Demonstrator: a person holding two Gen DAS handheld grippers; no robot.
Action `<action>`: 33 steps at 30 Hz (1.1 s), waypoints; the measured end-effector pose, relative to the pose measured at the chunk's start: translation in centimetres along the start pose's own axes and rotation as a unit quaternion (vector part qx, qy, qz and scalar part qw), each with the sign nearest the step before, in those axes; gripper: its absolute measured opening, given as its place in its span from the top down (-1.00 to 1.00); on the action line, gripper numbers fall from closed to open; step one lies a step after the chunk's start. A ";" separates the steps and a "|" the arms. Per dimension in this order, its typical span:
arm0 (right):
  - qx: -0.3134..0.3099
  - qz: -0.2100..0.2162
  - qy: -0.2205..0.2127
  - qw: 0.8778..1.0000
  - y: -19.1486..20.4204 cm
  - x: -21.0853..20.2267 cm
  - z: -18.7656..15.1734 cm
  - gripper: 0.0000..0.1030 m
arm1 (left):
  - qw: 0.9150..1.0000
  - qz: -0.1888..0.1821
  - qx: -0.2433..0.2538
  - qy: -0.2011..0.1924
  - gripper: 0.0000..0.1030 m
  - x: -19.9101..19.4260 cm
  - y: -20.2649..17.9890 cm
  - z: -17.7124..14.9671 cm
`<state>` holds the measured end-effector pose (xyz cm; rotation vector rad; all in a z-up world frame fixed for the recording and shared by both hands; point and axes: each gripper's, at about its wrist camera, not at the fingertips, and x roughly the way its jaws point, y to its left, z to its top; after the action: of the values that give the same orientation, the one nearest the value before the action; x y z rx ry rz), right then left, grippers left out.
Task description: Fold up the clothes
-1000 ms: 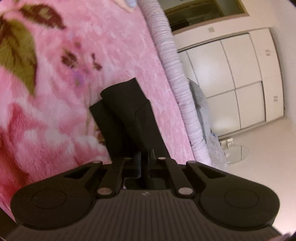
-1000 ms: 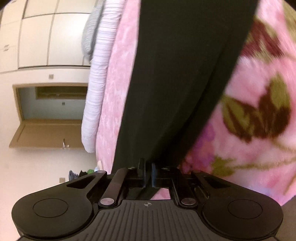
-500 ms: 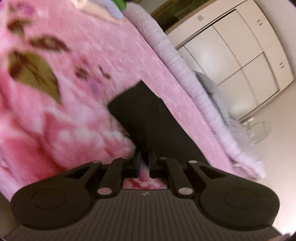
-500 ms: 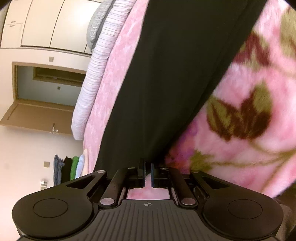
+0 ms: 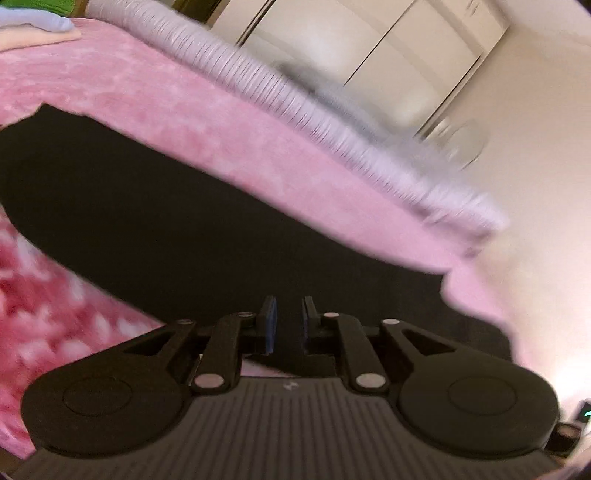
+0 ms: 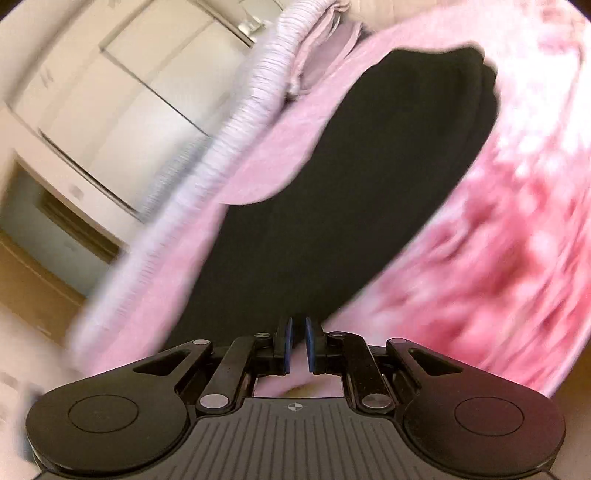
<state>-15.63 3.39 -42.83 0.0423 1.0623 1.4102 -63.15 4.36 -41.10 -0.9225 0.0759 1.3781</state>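
While my left tongs (image 5: 287,320) hang slightly apart and empty over the black garment (image 5: 155,206) on the pink blanket (image 5: 184,107), having just been opening; my right tongs (image 6: 298,345) likewise; I'd square edges before regripping.

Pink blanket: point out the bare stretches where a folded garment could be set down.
Bare pink blanket runs between the black garment and the ribbed lilac bedding. The flowered part on the garment's other side is also free. The far corner with stacked clothes is crowded.
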 end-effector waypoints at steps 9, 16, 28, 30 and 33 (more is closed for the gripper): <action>-0.206 -0.120 0.002 0.971 4.7 -2.4 -3.6 0.61 | 0.985 0.130 0.107 0.044 0.53 -2.5 -5.5 -2.6; -0.298 -0.133 0.023 0.945 9.7 -3.8 -8.0 0.55 | 0.972 0.134 0.189 0.039 0.46 -5.4 -8.5 -3.7; -0.323 -0.119 0.004 0.939 12.9 -8.6 -8.1 0.52 | 0.971 0.138 0.193 0.021 0.43 -10.0 -9.1 -4.6; -0.322 -0.114 0.001 0.940 13.2 -9.4 -8.3 0.52 | 0.971 0.137 0.195 0.017 0.42 -10.8 -9.3 -4.8; -0.322 -0.106 -0.002 0.941 13.4 -10.4 -8.6 0.51 | 0.971 0.133 0.198 0.012 0.42 -12.0 -9.6 -5.0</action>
<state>-29.16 -6.50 -33.81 -0.5293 0.5401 1.4944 -55.61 -7.37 -32.92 -0.6065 0.4911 1.5262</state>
